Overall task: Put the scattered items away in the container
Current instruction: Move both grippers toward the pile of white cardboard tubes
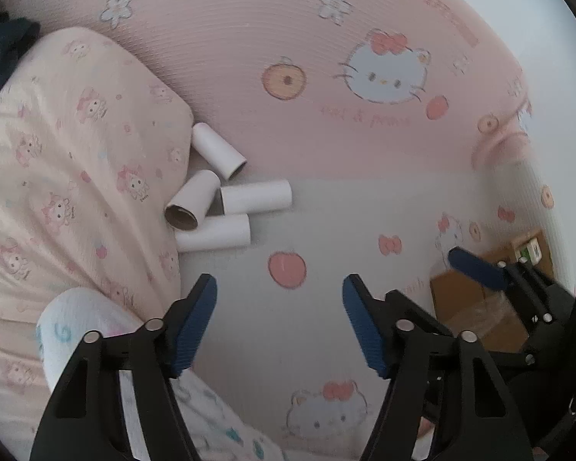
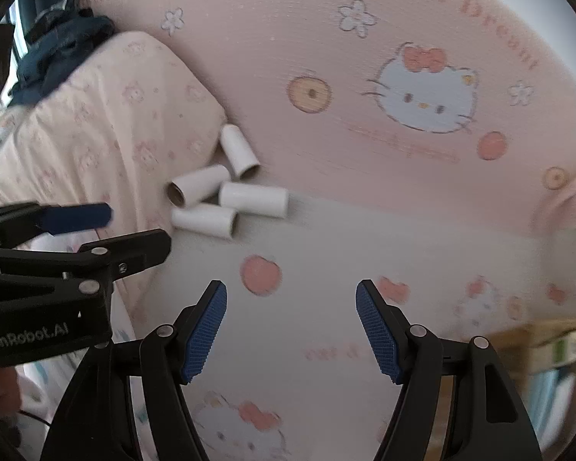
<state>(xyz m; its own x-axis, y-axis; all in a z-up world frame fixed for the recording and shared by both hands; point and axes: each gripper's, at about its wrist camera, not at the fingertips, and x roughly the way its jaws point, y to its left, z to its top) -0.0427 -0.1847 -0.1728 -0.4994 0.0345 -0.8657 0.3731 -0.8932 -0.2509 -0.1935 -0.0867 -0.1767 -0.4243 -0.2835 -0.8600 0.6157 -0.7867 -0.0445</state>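
Several white cardboard tubes [image 1: 226, 199] lie in a loose pile on a pink and white cartoon-cat mat, against a pillow's edge; the pile also shows in the right wrist view [image 2: 226, 188]. My left gripper [image 1: 280, 299] is open and empty, hovering short of the tubes. My right gripper [image 2: 291, 307] is open and empty, also short of the pile and to its right. The right gripper's blue-padded fingers [image 1: 476, 269] show at the right of the left wrist view. The left gripper's fingers [image 2: 80, 215] show at the left of the right wrist view. A brown cardboard box [image 1: 476, 307] sits at the right.
A pink patterned pillow [image 1: 69, 161] fills the left side. A printed paper roll [image 1: 76, 326] lies beside the left gripper. Dark blue cloth [image 2: 57, 53] sits at the far left behind the pillow. The box's edge shows at the lower right of the right wrist view [image 2: 549, 342].
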